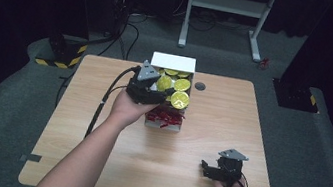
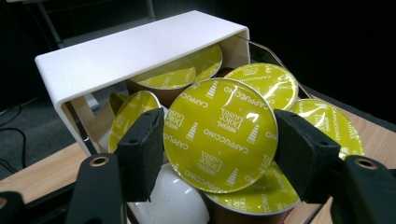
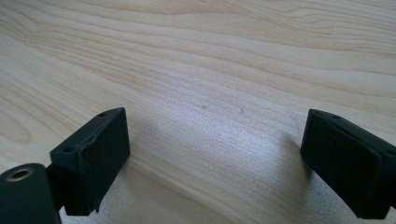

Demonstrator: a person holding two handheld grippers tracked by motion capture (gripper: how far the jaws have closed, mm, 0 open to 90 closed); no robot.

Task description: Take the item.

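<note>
Capsule gripped at the box

The left gripper (image 1: 167, 92) was held over the white box (image 2: 121, 53), its jaws clamped on a capsule (image 2: 219, 135) with a round yellow-green foil lid, on which "Nescafé Dolce Gusto" and "CAPPUCCINO" could be read. The right gripper (image 3: 215, 158) was rested on the table (image 3: 224, 56), jaws apart.
</note>
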